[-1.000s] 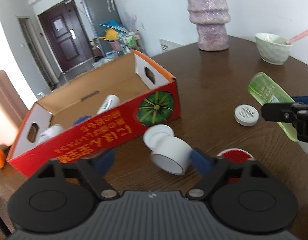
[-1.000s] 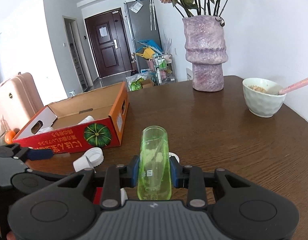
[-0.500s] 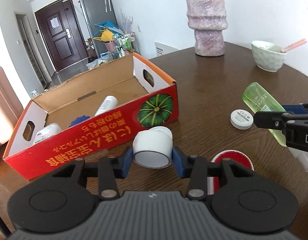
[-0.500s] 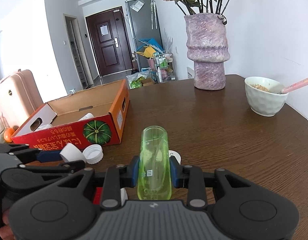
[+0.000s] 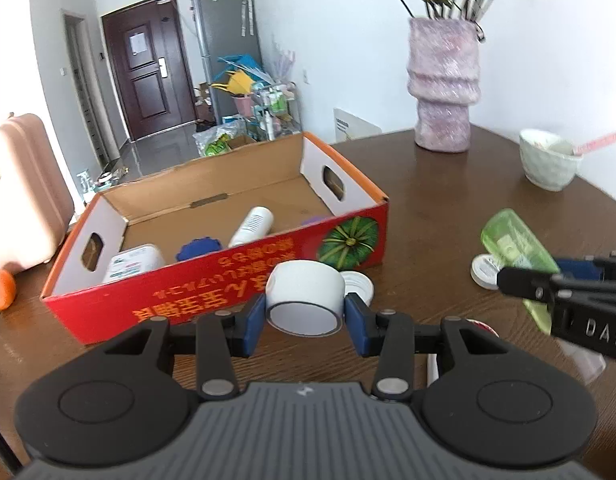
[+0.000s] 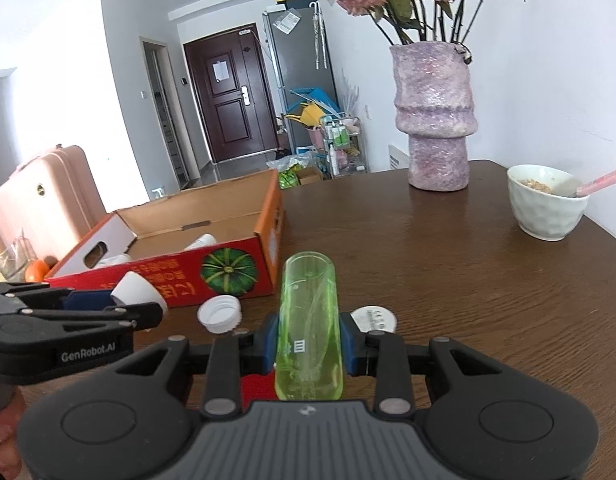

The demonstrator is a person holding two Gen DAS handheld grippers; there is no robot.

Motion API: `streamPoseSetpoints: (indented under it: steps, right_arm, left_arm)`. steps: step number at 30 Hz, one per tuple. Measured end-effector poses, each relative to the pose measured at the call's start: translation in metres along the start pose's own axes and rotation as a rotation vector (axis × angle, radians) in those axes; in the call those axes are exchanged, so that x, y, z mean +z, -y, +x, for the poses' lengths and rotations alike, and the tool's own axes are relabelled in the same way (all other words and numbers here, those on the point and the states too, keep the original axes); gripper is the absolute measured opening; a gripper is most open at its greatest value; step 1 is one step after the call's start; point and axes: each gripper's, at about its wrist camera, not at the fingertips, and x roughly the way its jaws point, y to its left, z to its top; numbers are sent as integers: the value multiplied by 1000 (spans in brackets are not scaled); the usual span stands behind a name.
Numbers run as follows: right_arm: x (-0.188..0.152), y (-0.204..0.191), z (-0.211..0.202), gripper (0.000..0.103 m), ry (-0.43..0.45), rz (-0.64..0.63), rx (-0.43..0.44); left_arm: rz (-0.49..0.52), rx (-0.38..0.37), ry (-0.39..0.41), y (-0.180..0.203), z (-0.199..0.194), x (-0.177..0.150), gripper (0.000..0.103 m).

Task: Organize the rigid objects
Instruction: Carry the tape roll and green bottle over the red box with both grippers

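- The left gripper has its jaws closed on a white cylindrical plastic jar, pinched between the blue pads with its open mouth facing the camera; from the right wrist view the jar appears lifted off the counter, in front of the box's red wall.
- The right gripper has its jaws clamped on a translucent green plastic bottle, which lies along the fingers and points away from the camera; in the left wrist view the same bottle sits at the right, above the counter.
- A red-and-orange cardboard box with a printed pumpkin stands open on the dark brown wooden counter, just beyond the held jar.
- Inside the box lie a white tube-shaped bottle, a dark blue ridged cap and a white labelled container.
- A white screw lid rests on the counter close to the box's front wall, open side up.
- A small round white lidded pot sits on the counter just beside the green bottle.
- A flat red round item is mostly hidden behind the left gripper.
- Farther back on the counter stand a mauve textured ceramic vase of dried roses and a white dimpled bowl with a pink spoon.
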Motion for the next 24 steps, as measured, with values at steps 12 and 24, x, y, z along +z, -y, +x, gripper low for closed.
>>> streamPoseSetpoints:
  steps: [12,24]
  right_arm:
    - [0,-32,-4,30,20,-5,40]
    - [2,-60,-1,30,25,-33,68]
  left_arm:
    - [-124,40,79,-41,-29,-3,43]
    - [-252,58,125,-70,-44,-14,43]
